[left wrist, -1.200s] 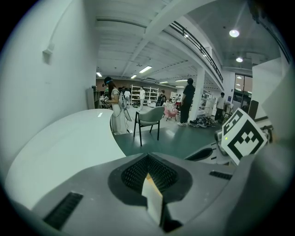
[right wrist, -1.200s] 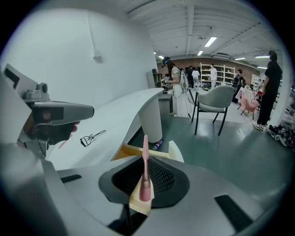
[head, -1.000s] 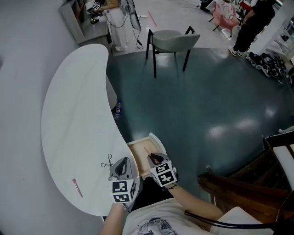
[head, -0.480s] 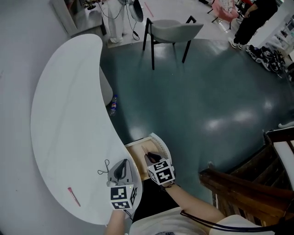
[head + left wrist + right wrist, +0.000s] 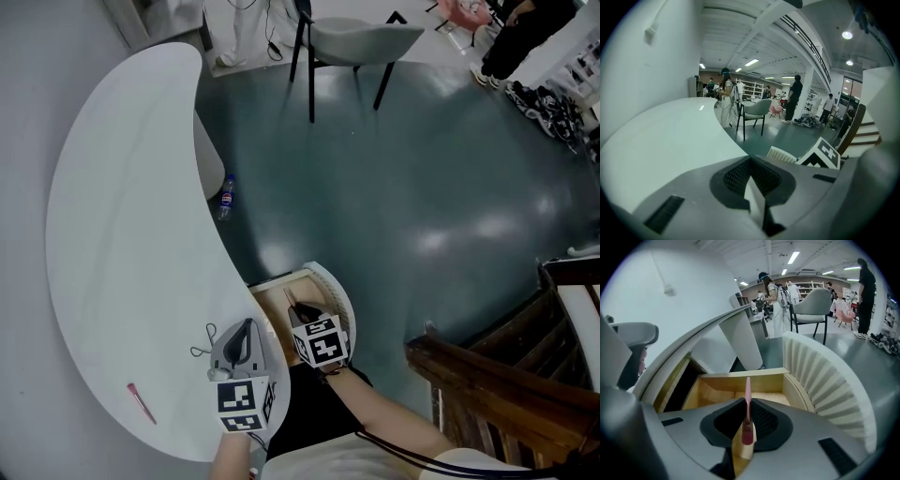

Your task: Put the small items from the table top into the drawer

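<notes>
You have two grippers in view: the left gripper [image 5: 246, 326] and the right gripper [image 5: 298, 311]. Each carries one marker cube [image 5: 238, 405], so you count two cubes. Count one pink stick [image 5: 142, 402] on the table [image 5: 112, 234] and a second pink stick [image 5: 747, 416] in the right gripper: two in total. You see one table, one open drawer [image 5: 339, 298], one black cord loop [image 5: 202, 336], one chair [image 5: 361, 39] and one bottle [image 5: 223, 198].

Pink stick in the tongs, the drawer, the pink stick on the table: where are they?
held pink stick [image 5: 747, 411], right gripper view, its middle.
drawer [image 5: 717, 383], right gripper view, its wooden back wall.
table pink stick [image 5: 142, 403], head view, its middle.
</notes>
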`<state>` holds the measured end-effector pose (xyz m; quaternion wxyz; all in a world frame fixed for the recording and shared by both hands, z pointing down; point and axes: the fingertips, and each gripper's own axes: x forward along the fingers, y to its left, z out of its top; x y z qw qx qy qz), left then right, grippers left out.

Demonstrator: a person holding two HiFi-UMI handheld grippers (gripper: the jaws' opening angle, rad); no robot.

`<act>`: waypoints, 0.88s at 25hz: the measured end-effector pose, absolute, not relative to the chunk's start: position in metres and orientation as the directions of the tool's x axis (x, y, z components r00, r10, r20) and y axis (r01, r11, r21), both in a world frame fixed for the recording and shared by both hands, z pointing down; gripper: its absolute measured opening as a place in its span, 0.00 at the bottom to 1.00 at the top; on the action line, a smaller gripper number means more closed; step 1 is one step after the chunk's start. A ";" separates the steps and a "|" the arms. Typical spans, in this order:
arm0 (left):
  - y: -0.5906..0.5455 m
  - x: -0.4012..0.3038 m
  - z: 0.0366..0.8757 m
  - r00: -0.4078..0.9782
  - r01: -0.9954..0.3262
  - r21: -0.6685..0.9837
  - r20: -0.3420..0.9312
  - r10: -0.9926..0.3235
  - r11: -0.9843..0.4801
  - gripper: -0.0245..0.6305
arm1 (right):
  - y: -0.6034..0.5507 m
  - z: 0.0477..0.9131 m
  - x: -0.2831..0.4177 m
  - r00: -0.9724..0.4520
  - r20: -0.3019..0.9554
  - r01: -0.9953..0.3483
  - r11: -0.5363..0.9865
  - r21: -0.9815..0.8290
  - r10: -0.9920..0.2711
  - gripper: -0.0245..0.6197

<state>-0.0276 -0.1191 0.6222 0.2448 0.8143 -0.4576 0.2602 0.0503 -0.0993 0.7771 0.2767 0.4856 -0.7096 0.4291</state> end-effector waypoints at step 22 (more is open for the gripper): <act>-0.126 -0.029 0.634 0.431 -0.875 0.155 0.680 -0.593 -0.459 0.07 | -0.111 0.850 0.051 -0.313 0.880 -0.949 0.142 -0.280 -0.357 0.13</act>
